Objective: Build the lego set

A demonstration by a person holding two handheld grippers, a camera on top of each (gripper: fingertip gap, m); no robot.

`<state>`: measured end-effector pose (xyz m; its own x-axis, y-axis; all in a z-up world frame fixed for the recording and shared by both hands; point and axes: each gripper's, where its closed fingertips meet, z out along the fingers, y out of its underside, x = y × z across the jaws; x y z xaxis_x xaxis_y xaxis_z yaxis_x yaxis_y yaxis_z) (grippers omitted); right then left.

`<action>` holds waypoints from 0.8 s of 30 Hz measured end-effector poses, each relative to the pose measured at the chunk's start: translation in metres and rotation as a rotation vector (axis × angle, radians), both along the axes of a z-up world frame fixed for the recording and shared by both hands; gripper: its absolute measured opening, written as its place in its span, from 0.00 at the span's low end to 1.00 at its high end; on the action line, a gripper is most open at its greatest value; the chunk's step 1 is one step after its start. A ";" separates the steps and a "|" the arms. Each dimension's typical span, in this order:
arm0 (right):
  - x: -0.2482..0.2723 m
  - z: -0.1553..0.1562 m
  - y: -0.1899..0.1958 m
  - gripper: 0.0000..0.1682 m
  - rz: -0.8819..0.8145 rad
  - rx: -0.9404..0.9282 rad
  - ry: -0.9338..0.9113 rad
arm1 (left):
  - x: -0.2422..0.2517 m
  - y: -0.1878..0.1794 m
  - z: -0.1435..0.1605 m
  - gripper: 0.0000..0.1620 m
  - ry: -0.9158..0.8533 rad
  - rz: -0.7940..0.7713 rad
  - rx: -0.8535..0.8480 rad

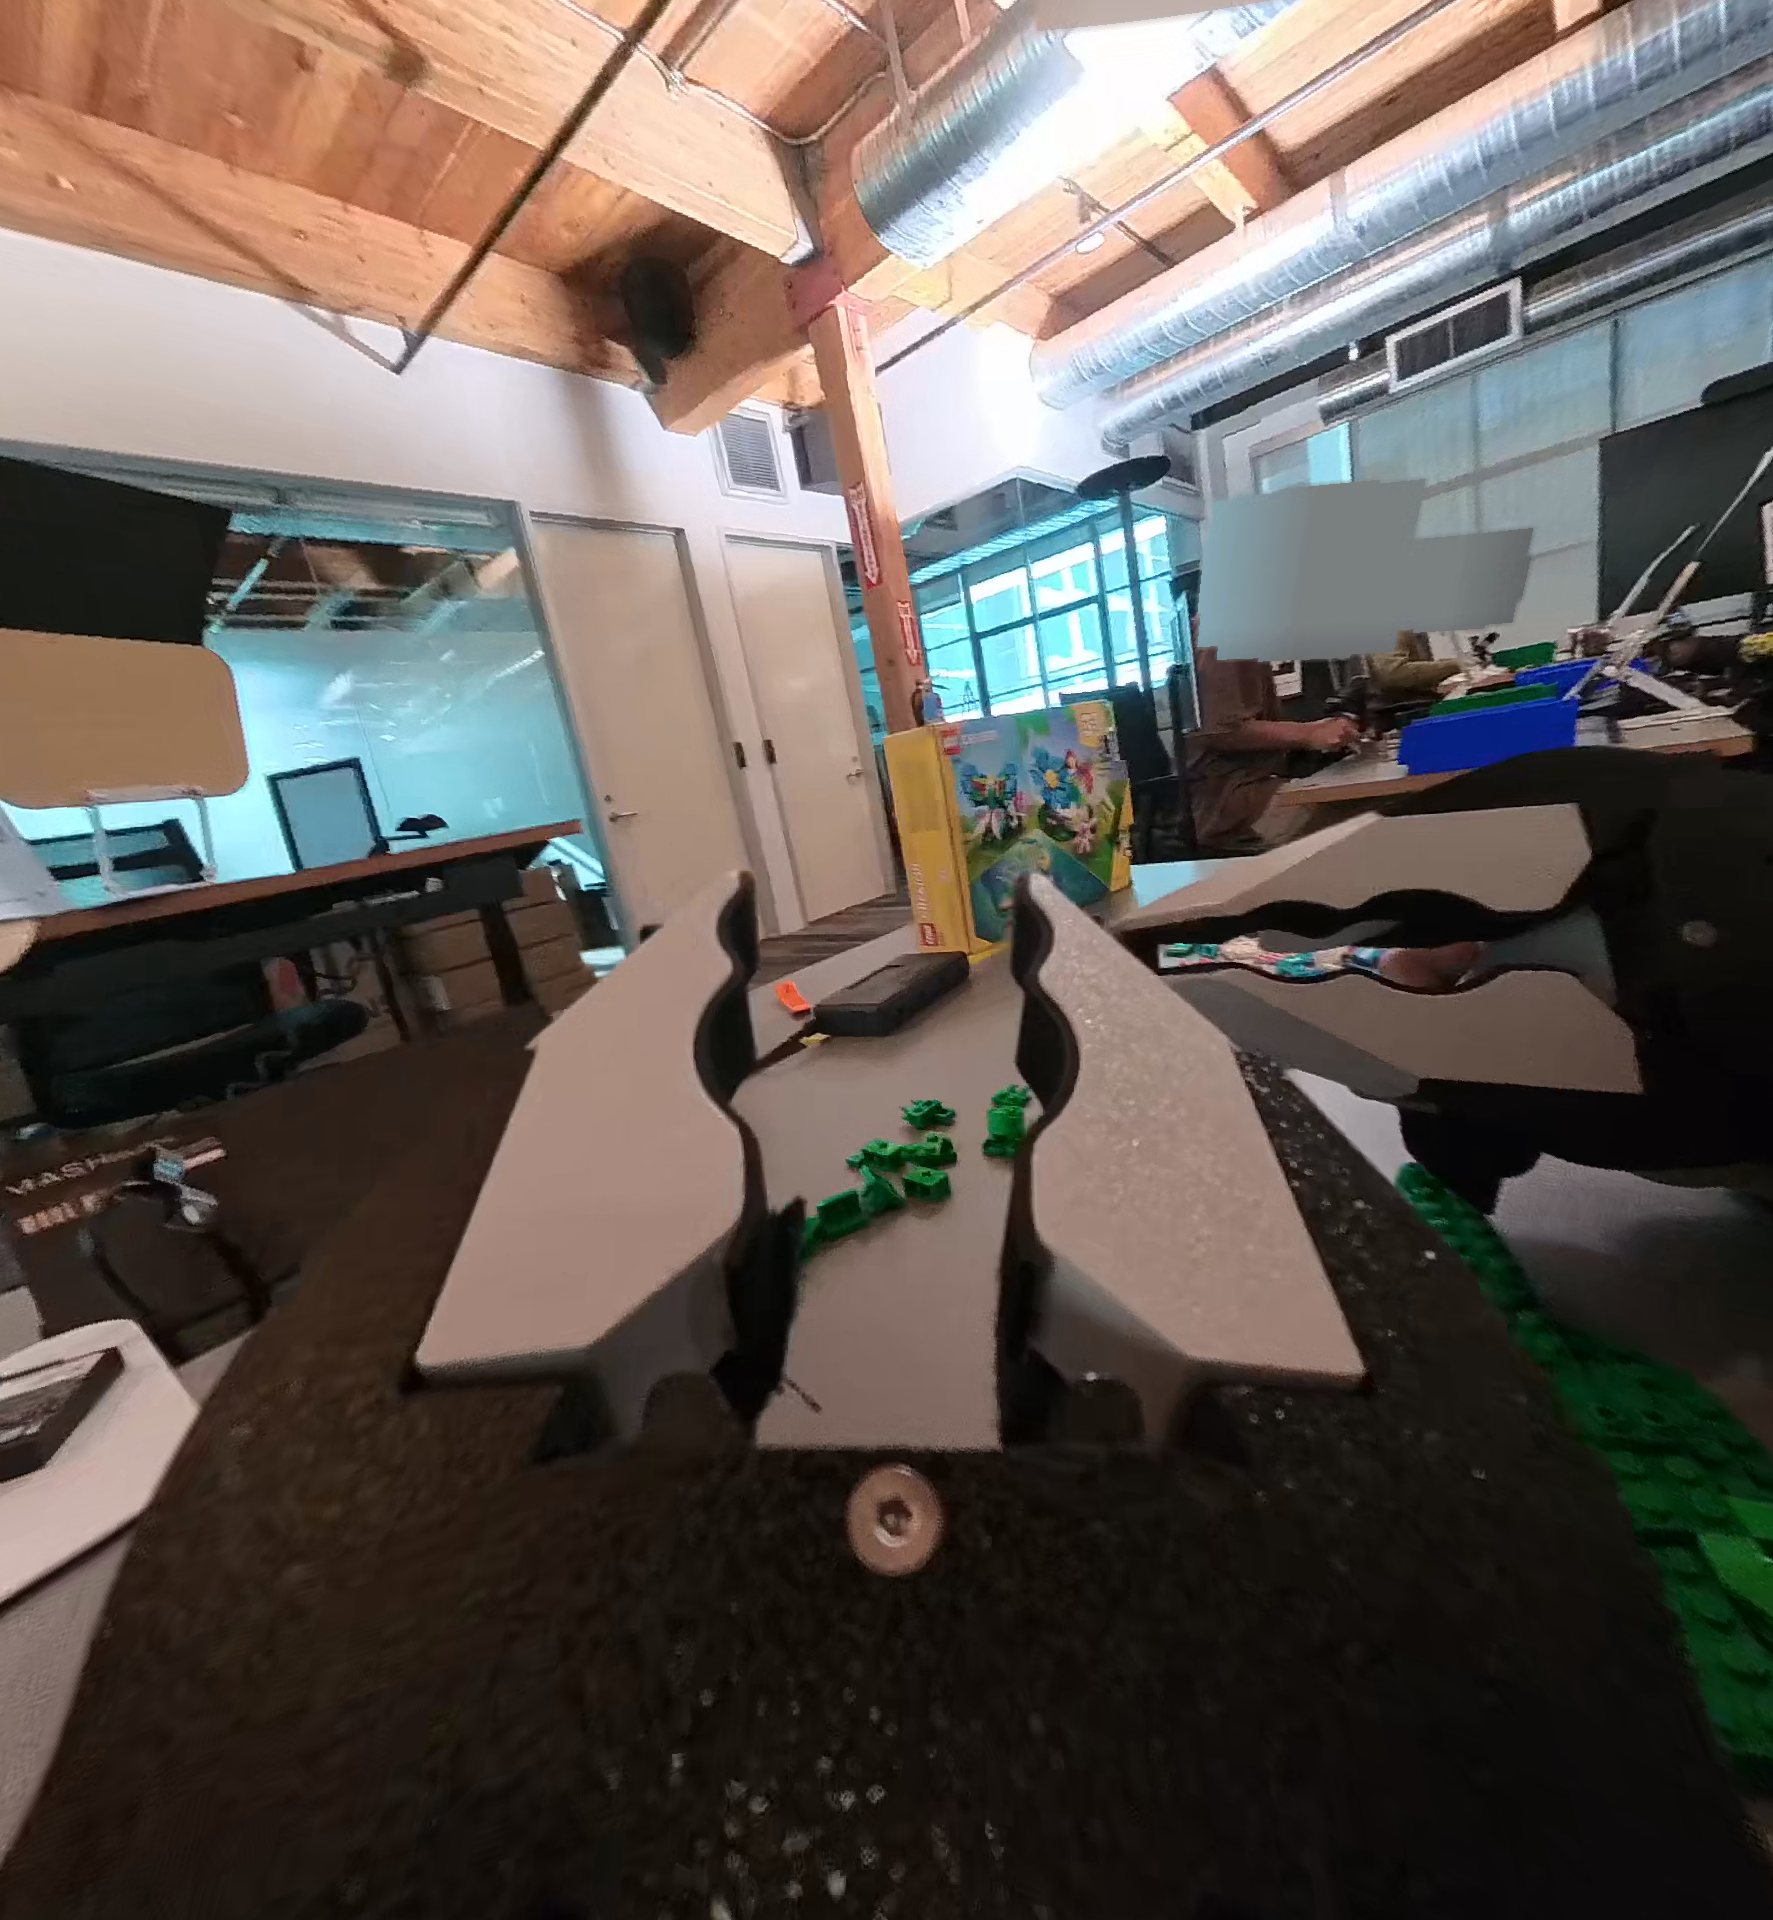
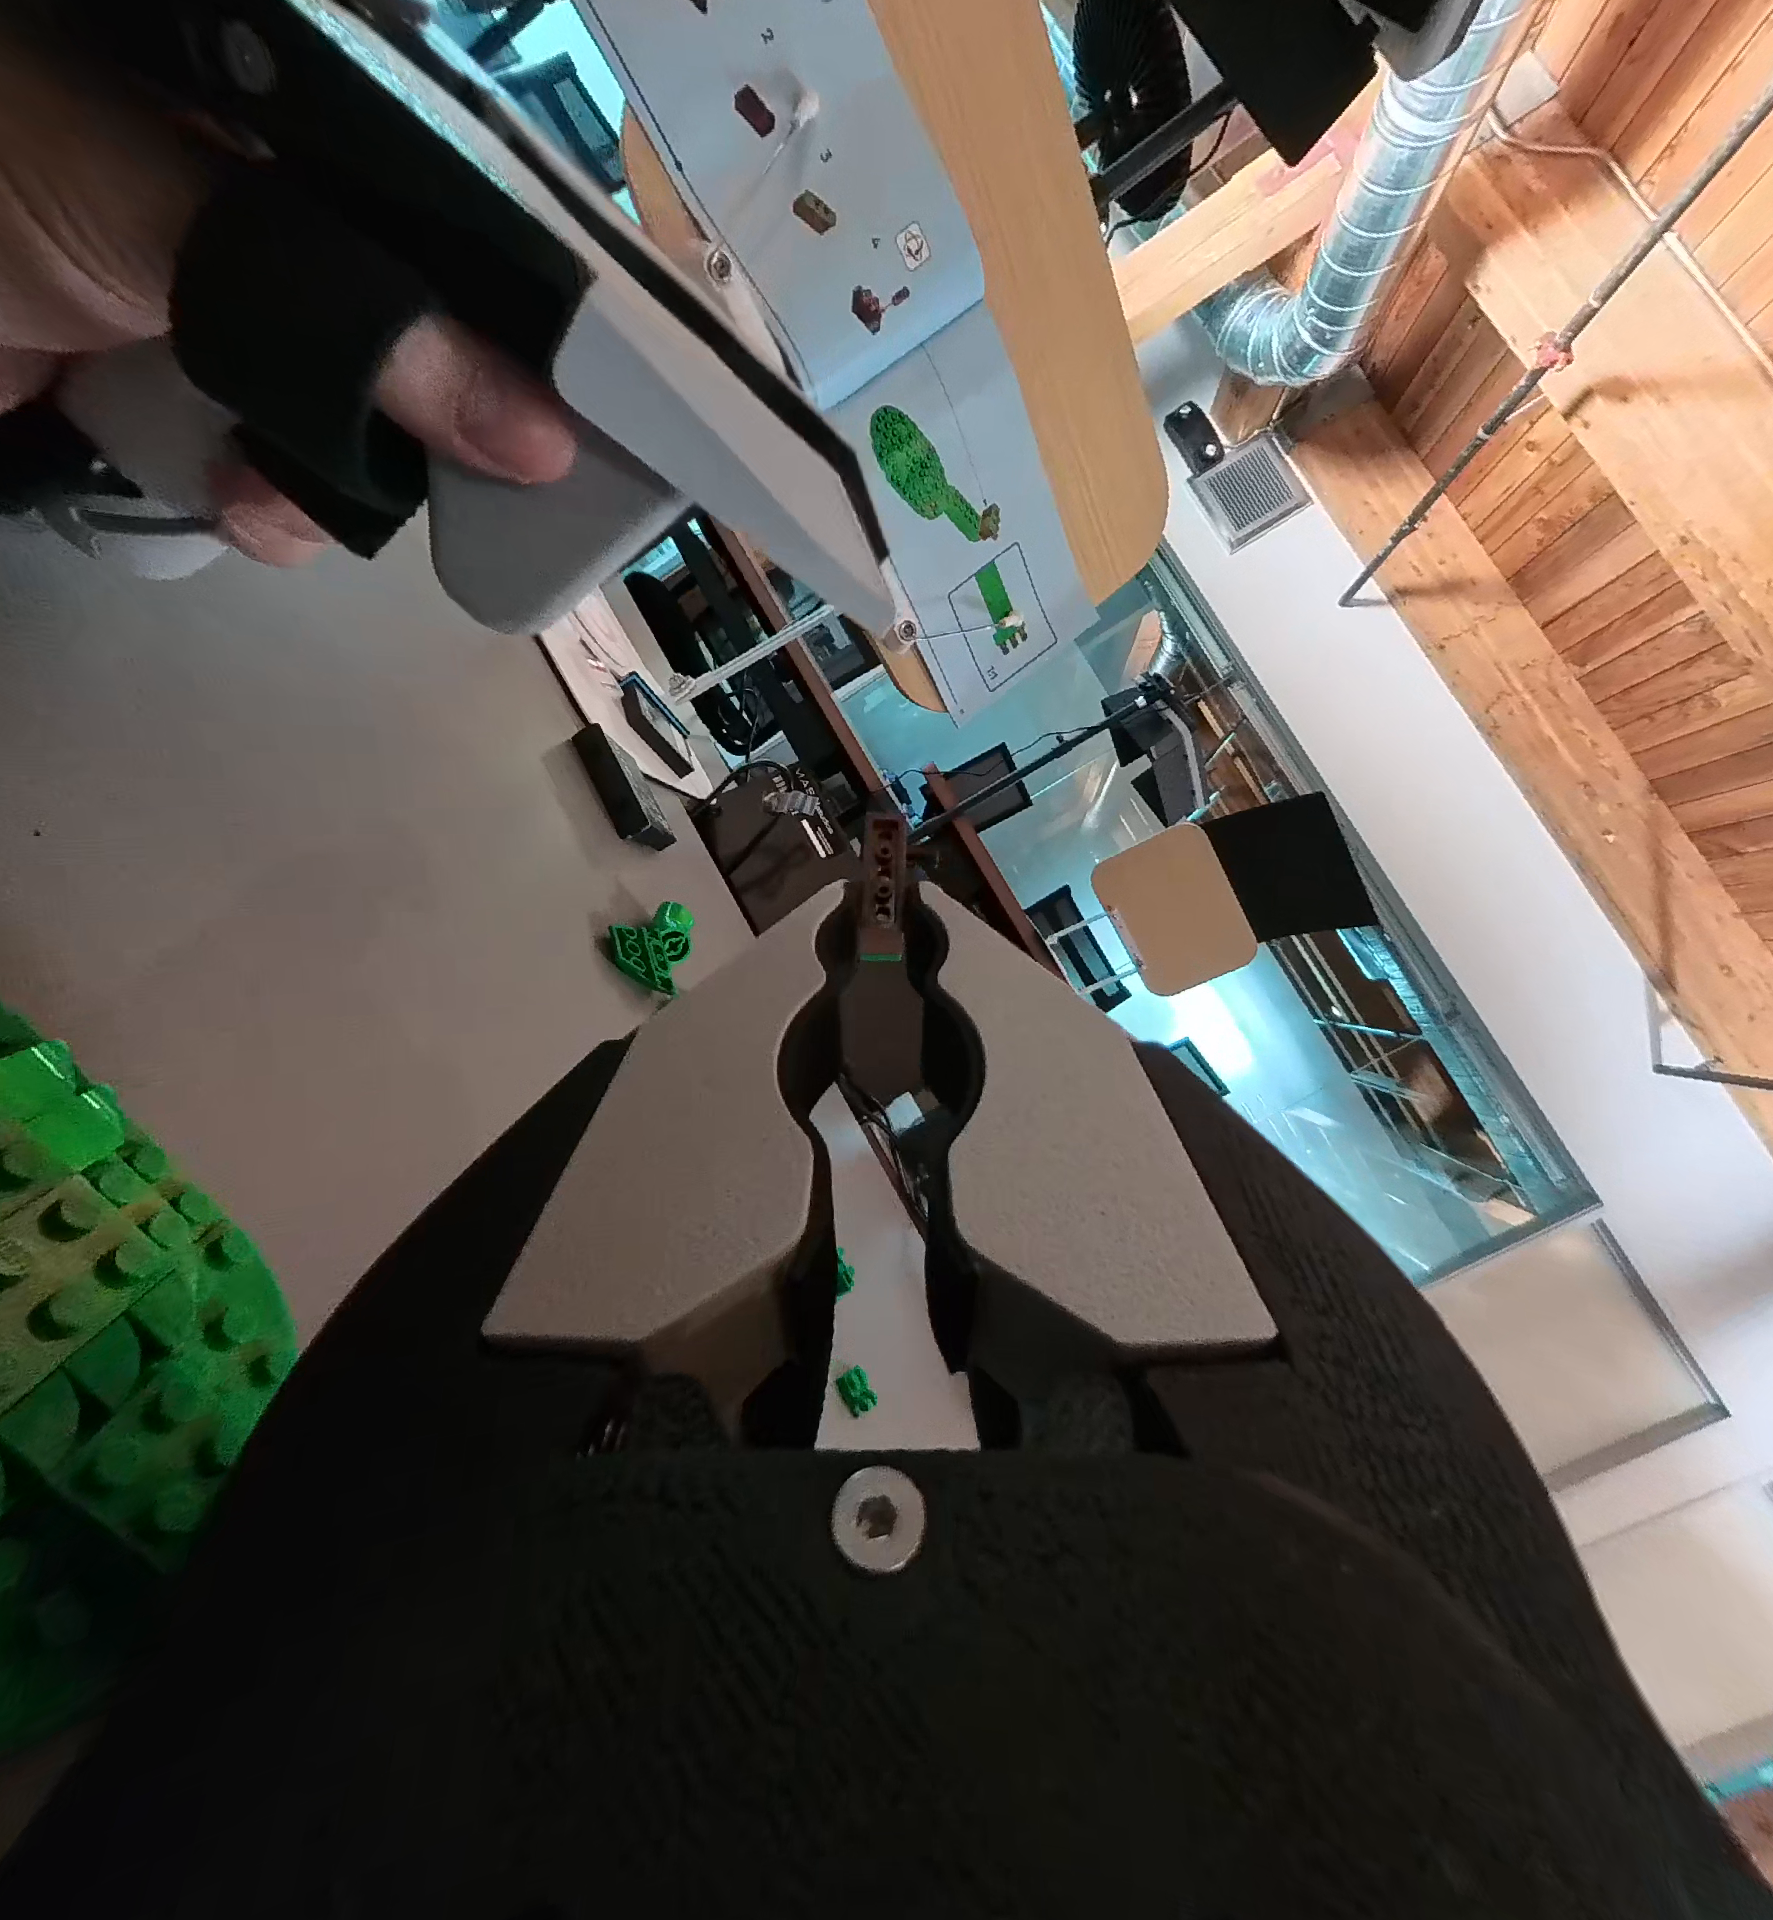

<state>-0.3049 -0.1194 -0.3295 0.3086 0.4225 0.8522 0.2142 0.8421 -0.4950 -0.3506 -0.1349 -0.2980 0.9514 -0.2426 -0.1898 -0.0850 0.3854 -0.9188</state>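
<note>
My left gripper (image 1: pixel 887 935) is open and empty, held above a scatter of small green lego pieces (image 1: pixel 908 1153) on the grey table (image 1: pixel 861 1351). My right gripper (image 2: pixel 882 920) is shut on a dark brown lego piece with holes (image 2: pixel 880 878), which sticks out past its tips. The right gripper shows from the side in the left wrist view (image 1: pixel 1147 948), to the right of the left one. A green studded lego build (image 1: pixel 1692 1507) lies on the table at the right; it also shows in the right wrist view (image 2: pixel 30 1299). A gloved hand (image 2: pixel 362 416) holds the left gripper (image 2: pixel 887 587).
A colourful lego box (image 1: pixel 1017 831) stands at the back of the table, with a black device (image 1: pixel 892 992) and an orange piece (image 1: pixel 794 997) before it. An instruction sheet (image 2: pixel 923 457) hangs on a wooden stand. More green pieces (image 2: pixel 653 945) lie nearby. People sit at a far table (image 1: pixel 1266 748). Left tips to right tips: about 6 centimetres.
</note>
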 end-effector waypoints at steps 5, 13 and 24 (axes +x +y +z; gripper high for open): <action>-0.001 -0.001 -0.001 0.04 0.012 -0.002 -0.002 | -0.001 0.000 0.001 0.28 -0.013 -0.005 0.003; -0.002 -0.003 -0.004 0.04 0.024 0.004 -0.015 | -0.001 0.000 0.000 0.26 -0.013 -0.002 0.003; -0.003 -0.004 -0.006 0.04 0.033 0.005 -0.020 | -0.001 0.000 0.000 0.27 -0.014 -0.003 0.003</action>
